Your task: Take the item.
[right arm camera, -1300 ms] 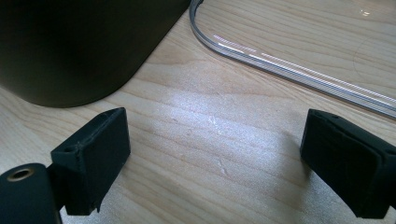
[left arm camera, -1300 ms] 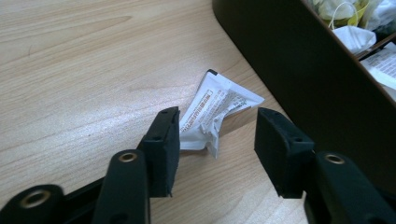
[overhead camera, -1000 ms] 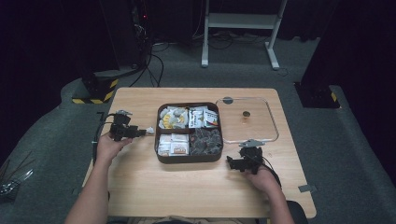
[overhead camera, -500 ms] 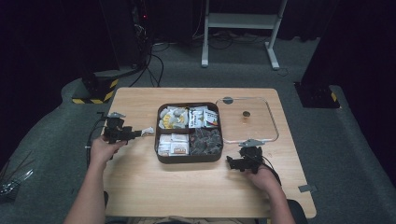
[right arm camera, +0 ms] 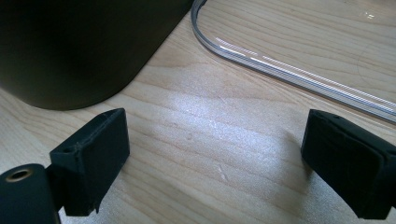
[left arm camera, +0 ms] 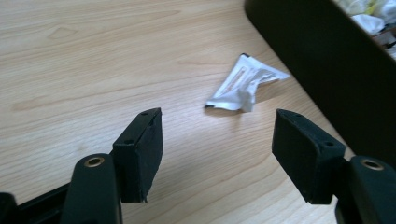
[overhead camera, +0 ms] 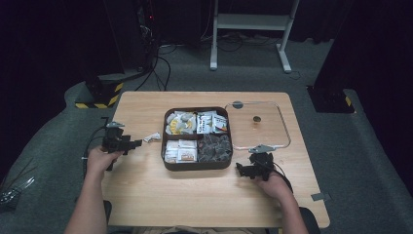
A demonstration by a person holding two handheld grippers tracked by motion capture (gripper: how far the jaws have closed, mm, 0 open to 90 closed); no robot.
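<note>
Here the wooden tabletop (overhead camera: 146, 204) carries a dark four-compartment tray (overhead camera: 197, 165) at its middle, filled with packets and wrapped bits. A clear lid (overhead camera: 282, 127) lies flat just beside the tray, on its right side, with a small round knob at its centre. To the left of the tray, close by its wall but apart from it, a small crumpled white sachet (overhead camera: 152, 137) lies on the bare wood. The left gripper (overhead camera: 135, 143) sits farther left of the tray, jaws spread wide and holding nothing; in the left gripper view the sachet (left arm camera: 245, 84) lies just ahead of the gap between them. The right gripper (right arm camera: 212, 163) rests low near the tray's front right corner, jaws wide and empty, the lid's rim (right arm camera: 289, 70) ahead.
</note>
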